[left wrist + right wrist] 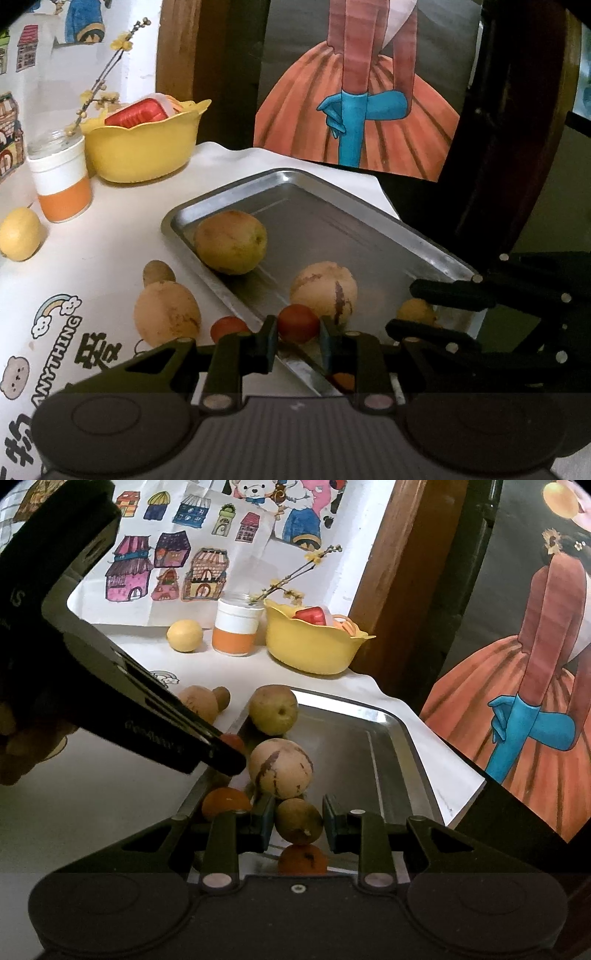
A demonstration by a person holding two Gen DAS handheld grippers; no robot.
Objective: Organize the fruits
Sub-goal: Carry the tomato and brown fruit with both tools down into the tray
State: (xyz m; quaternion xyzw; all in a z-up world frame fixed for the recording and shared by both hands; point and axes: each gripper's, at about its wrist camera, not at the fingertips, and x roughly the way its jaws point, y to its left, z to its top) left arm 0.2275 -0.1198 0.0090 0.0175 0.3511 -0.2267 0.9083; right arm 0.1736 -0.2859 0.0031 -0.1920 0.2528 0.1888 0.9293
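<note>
A white printed tablecloth [110, 258] covered the table, with drawings pinned behind it.

In the left wrist view, the left gripper [297, 341] stood spread around a small red fruit [297, 322] at the near rim of the metal tray [369, 206], whether touching it I could not tell. Inside the tray lay a greenish pear [231, 246], a pale streaked melon [324, 291] and a small yellow fruit [416, 312]. Left of the tray, on the cloth, waited a gourd-shaped fruit [166, 314], another red fruit [228, 328] and, farther off, a lemon [20, 233].

In the right wrist view, the right gripper [298, 821] was spread about a brownish-green fruit [299, 821] in the tray, near two oranges [226, 803].

By my judgement, roughly half was done.
</note>
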